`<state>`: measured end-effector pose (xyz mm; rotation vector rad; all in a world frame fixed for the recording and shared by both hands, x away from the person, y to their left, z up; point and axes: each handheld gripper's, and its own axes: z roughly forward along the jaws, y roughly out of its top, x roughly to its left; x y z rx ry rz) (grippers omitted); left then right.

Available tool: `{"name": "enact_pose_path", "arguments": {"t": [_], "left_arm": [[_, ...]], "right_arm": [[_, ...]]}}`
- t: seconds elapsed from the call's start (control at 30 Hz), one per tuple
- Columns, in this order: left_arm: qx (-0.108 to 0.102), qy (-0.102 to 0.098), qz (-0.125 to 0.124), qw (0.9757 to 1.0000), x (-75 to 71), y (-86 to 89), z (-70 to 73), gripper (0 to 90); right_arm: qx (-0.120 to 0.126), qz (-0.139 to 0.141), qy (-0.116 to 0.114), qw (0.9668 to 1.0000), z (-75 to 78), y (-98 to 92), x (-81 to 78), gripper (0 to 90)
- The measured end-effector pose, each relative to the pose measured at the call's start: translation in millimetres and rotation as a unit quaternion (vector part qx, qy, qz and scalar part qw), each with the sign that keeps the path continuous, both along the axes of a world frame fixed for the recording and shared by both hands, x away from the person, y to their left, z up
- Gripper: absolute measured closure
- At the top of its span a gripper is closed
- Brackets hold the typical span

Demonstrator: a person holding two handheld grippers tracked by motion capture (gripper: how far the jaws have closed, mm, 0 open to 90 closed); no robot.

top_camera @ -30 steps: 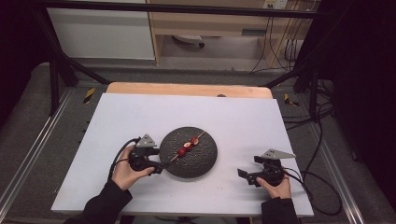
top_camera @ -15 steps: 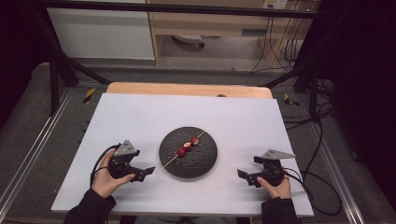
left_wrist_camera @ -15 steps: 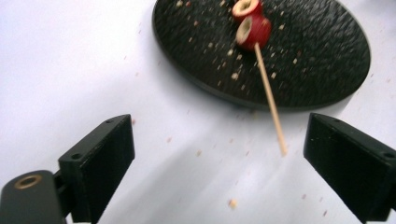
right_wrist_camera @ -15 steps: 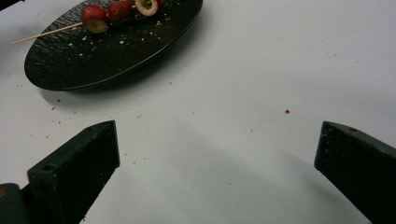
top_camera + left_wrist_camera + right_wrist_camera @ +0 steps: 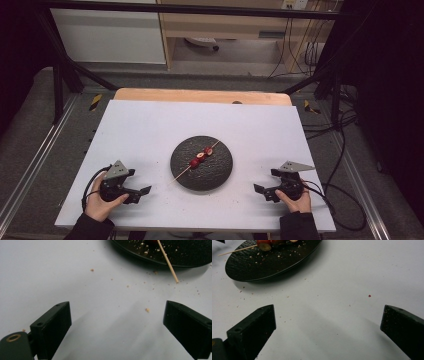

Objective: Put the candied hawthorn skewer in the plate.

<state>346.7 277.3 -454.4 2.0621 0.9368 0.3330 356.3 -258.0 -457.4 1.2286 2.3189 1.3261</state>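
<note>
Skewer point(image 5: 196, 163), threaded with fruit pieces, is laid across the plate point(image 5: 220, 175) at the tabletop's point(image 5: 150, 125) middle. Left gripper point(image 5: 142, 192) and right gripper point(image 5: 260, 190) are rested near the front corners, jaws spread and empty. Placing seems done; nothing obvious is left.

A skewer point(image 5: 196, 161) lies on the plate point(image 5: 220, 175) mid-table point(image 5: 150, 125), between left tongs point(image 5: 141, 193) and right tongs point(image 5: 260, 190).

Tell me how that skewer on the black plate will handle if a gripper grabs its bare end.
The skewer looks thin and stiff, probably light. Its fruit pieces sit mid-stick, so it may tip or twist. Its tip overhangs the plate, so grabbing seems easy.
</note>
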Motion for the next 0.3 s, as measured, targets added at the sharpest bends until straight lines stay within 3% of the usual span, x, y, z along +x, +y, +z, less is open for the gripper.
{"name": "enact_pose_path", "arguments": {"t": [0.3], "left_arm": [[-0.003,-0.001,0.006,1.0,-0.8,5.3,-1.1,8.5]], "right_arm": [[0.0,0.0,0.002,1.0,0.1,0.3,-0.7,0.6]]}}
